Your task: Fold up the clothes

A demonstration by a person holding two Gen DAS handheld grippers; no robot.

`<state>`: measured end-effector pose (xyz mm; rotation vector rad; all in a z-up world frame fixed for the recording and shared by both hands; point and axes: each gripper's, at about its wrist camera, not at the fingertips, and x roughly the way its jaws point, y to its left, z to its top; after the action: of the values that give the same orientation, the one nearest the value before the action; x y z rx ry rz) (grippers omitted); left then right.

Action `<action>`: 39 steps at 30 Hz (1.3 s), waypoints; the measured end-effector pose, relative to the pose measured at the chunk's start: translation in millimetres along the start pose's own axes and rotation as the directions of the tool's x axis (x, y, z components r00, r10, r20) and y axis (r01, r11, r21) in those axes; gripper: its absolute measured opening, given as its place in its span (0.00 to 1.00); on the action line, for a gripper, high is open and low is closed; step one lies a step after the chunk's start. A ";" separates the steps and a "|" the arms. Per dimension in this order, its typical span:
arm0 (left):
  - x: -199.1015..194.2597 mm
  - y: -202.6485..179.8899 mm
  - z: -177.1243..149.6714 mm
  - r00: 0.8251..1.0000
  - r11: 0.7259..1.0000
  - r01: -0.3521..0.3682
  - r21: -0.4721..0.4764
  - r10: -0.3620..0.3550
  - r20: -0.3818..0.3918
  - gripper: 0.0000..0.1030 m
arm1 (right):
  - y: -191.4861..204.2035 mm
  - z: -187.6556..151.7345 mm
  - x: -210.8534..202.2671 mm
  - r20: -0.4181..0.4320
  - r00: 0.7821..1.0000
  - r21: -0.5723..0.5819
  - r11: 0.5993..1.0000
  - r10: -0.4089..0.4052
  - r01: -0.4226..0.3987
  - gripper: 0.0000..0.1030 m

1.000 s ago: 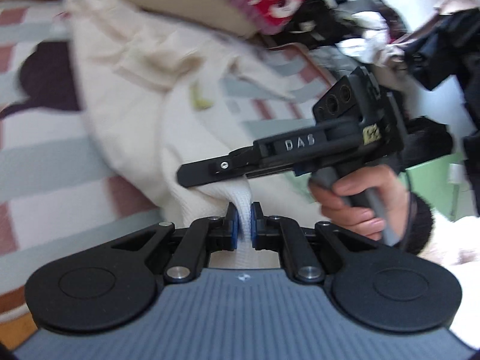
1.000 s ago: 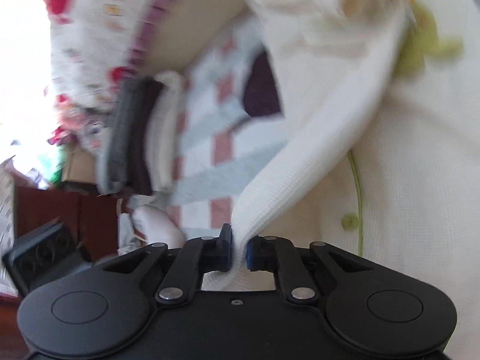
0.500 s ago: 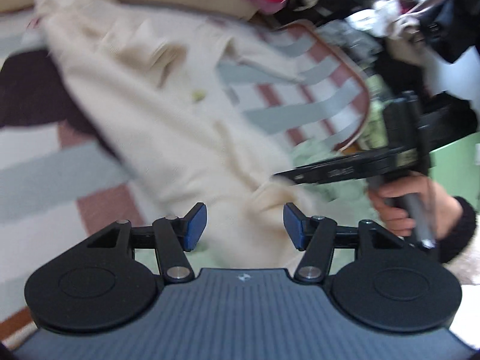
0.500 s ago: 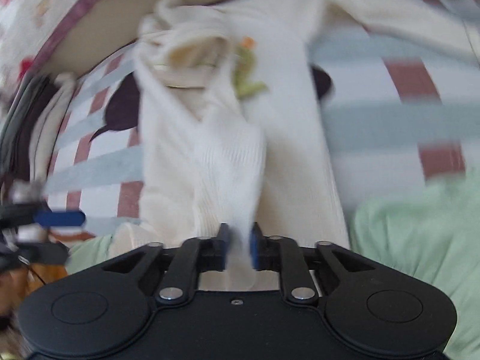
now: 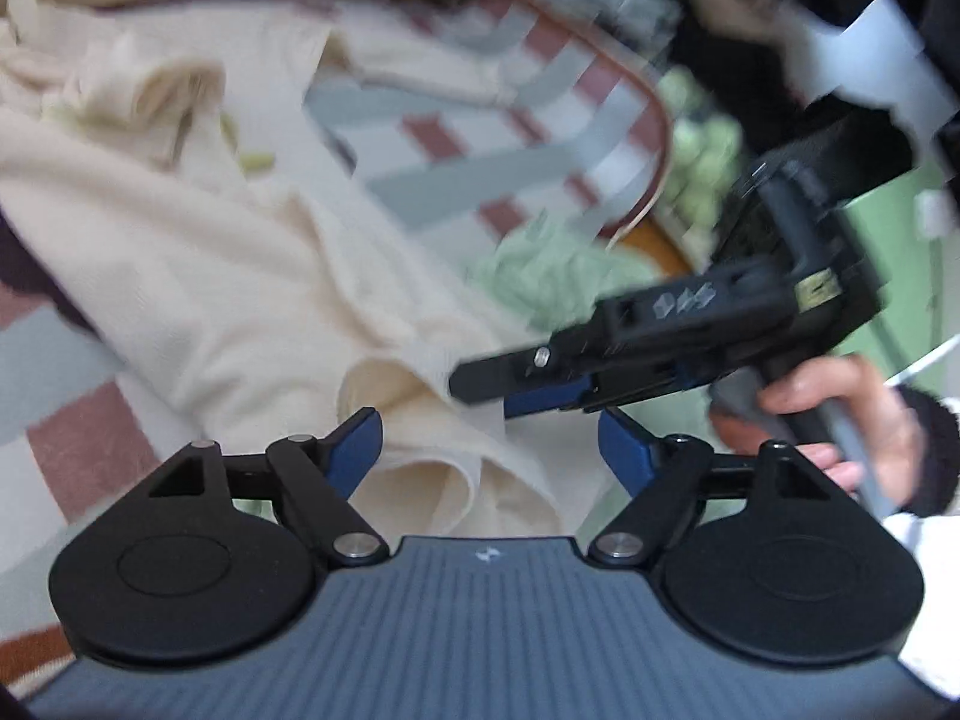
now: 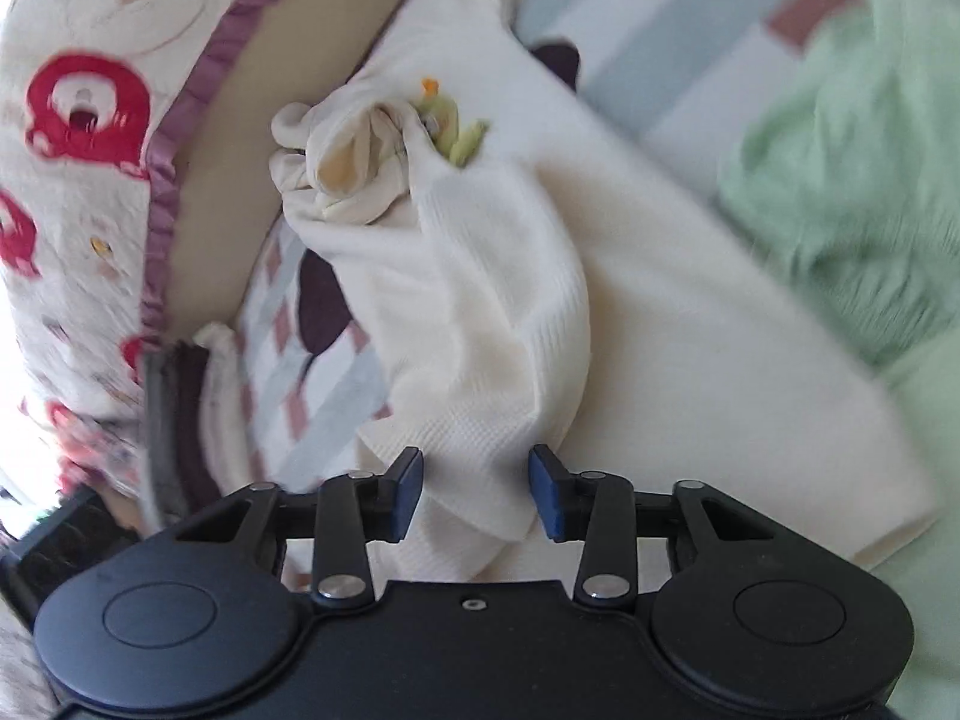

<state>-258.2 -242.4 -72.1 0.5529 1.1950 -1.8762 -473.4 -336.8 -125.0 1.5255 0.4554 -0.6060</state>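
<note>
Nearest the left wrist camera, the left gripper stands spread wide, its blue pads clear of the cloth; its jaws have just been opening, and a rolled fold of the cream sweater lies loose between them, touched by neither pad. That looks like a release after laying an edge down. In the right wrist view the right gripper is also parted, with a flap of the same sweater sitting in the gap; its jaws have just been closing somewhat, yet the pads do not visibly press the cloth, so it seems to be either letting go or reaching for a new hold. From the left wrist view that right gripper lies just beyond the left one, carried by a hand in a dark cuff, both tools close together over one fold. Further out, the sweater lies across a striped blanket, body flat, with one sleeve doubled over the chest and a bunched collar bearing a small green trim. A green cloth lies beside it, and a cushion with red prints stands at the back.
</note>
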 end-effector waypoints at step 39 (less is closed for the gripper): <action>-179.2 11.8 -8.4 0.944 0.934 -0.324 -0.151 0.329 0.008 0.48 | 391.1 21.0 -8.0 -0.411 0.909 -0.580 0.790 -0.073 -0.199 0.24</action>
<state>-147.9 -164.7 46.8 0.5957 1.1318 -1.4967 -237.7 -377.1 185.2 1.0169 0.8340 -0.0372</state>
